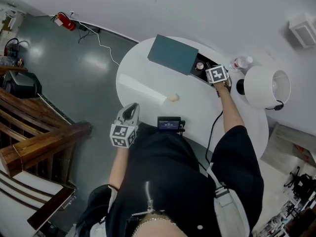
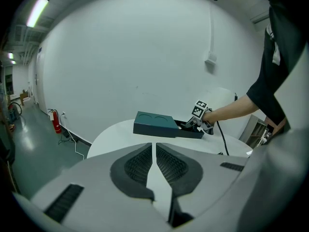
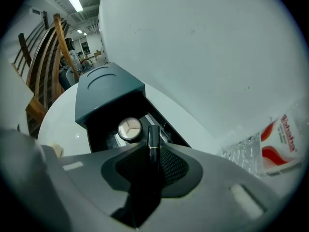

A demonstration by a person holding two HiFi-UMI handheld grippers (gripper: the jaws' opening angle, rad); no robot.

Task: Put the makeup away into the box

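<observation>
A dark teal box point(image 1: 173, 53) stands at the far side of the round white table point(image 1: 148, 88), its lid slid aside over an open black compartment point(image 1: 200, 65). A round compact point(image 3: 129, 128) lies inside. My right gripper point(image 1: 213, 73) hovers at the compartment's edge, shut on a black lipstick tube point(image 3: 153, 139) that points steeply down toward the opening. My left gripper point(image 1: 131, 107) hangs off the table's near edge with its jaws together and nothing between them; in its own view the box point(image 2: 154, 124) and the right gripper point(image 2: 200, 117) are far ahead.
A small beige sponge point(image 1: 173, 98) lies mid-table. A clear water bottle point(image 1: 241, 62) and a white lamp point(image 1: 266, 85) with a black cord stand right of the box. A wooden stair rail point(image 1: 39, 137) runs at the left, above grey floor.
</observation>
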